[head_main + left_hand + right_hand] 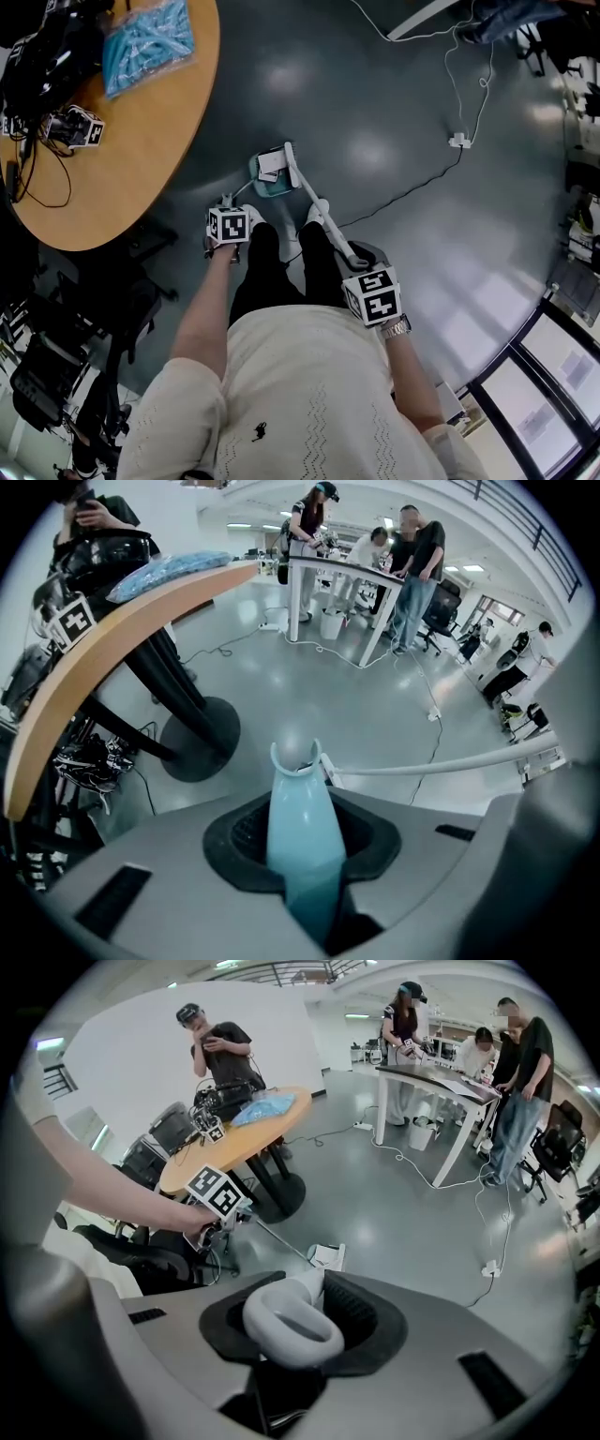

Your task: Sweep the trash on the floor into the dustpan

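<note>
Left gripper [228, 228] clamps the teal dustpan [263, 185] handle, while right gripper [373, 296] clamps the broom [314, 200]. White trash [271, 165] lies at the floor-set pan's mouth. The sweep looks nearly finished, needing one short push inward.

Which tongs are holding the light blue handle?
The left tongs, clamped on the dustpan's light blue handle. The right tongs grip a white broom handle instead.

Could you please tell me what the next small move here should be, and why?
Probably one short broom stroke toward the teal dustpan: the right claw grips the broom, the left claw holds the dustpan, and the white scrap sits at the pan, perhaps not fully inside.
</note>
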Available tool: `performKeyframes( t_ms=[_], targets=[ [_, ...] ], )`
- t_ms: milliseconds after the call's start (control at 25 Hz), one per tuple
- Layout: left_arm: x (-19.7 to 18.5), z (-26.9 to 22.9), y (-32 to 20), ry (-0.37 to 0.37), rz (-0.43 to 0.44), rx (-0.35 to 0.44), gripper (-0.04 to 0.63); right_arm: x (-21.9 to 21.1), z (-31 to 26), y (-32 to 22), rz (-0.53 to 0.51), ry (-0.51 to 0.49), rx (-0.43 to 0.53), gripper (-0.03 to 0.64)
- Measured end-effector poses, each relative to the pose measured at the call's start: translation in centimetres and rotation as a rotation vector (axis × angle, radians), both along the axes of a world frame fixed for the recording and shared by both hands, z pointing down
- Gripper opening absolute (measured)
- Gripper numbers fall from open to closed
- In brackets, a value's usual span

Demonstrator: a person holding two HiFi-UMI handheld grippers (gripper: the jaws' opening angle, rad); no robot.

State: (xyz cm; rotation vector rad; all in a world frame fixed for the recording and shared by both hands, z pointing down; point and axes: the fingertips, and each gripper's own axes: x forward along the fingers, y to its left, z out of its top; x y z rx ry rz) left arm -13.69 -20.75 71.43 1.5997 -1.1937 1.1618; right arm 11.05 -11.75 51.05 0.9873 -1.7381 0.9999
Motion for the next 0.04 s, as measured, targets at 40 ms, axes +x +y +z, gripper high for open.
performKeyframes(
  t_ms=[40],
  targets=[
    [0.02,-0.15,-0.3,0.006,-0.011,0.02,0.098,0.09,-0.02,0.06,0.003,0.0,0.001,0.127]
  ],
)
